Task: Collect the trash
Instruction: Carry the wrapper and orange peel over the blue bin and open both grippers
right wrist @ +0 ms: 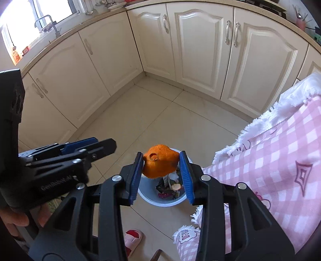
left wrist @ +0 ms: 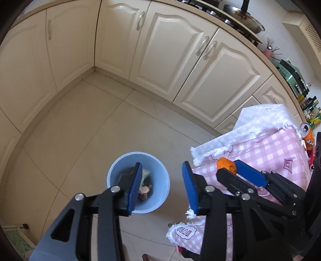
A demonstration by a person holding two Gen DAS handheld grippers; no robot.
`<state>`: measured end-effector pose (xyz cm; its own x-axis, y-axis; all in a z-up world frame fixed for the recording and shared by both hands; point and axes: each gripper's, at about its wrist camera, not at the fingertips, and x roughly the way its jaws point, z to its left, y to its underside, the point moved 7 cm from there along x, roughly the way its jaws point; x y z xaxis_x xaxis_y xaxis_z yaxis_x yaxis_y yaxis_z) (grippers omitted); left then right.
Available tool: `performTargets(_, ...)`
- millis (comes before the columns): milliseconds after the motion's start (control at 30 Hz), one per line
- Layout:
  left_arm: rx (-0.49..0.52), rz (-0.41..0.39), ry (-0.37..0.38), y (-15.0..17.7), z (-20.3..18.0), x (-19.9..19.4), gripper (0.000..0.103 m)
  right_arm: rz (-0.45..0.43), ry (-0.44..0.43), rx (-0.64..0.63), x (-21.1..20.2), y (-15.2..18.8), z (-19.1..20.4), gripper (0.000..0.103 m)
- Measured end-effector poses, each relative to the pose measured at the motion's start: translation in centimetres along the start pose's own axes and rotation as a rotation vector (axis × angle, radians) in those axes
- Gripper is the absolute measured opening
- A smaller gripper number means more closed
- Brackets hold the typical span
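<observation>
My right gripper (right wrist: 161, 161) is shut on a piece of orange peel (right wrist: 160, 163) and holds it in the air above a light blue trash bin (right wrist: 162, 202) on the floor. The bin holds wrappers and scraps. In the left wrist view the bin (left wrist: 158, 172) stands on the tiles below my left gripper (left wrist: 162, 170), which is open and empty. The right gripper (left wrist: 234, 169) with the peel (left wrist: 225, 163) shows to its right, by the table edge. An orange soda can (left wrist: 307, 134) stands on the table at the far right.
A table with a pink checked cloth (right wrist: 280, 160) fills the right side. Cream cabinets (right wrist: 200, 50) line the floor's far sides. A pink slipper (right wrist: 132, 239) lies on the floor near the bottom. A stove with a pan (left wrist: 244, 16) and bottles (left wrist: 311, 108) sit on the counter.
</observation>
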<state>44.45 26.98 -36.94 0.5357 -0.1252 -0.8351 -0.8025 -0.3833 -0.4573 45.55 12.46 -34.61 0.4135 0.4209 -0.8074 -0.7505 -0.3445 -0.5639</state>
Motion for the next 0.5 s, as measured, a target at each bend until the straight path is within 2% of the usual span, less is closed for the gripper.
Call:
performTargets(333, -0.02, 0.009, -0.024, 0.6, 1.7, -0.5, 0.041, 0.017, -0.019, 0.029, 0.8, 0.2, 0.1, 0.037)
performTargets(500, -0.036, -0.011, -0.036, 0.5, 2.7, -1.6, 0.041, -0.004, -0.03, 0.037, 0.8, -0.7, 0.6, 0.037)
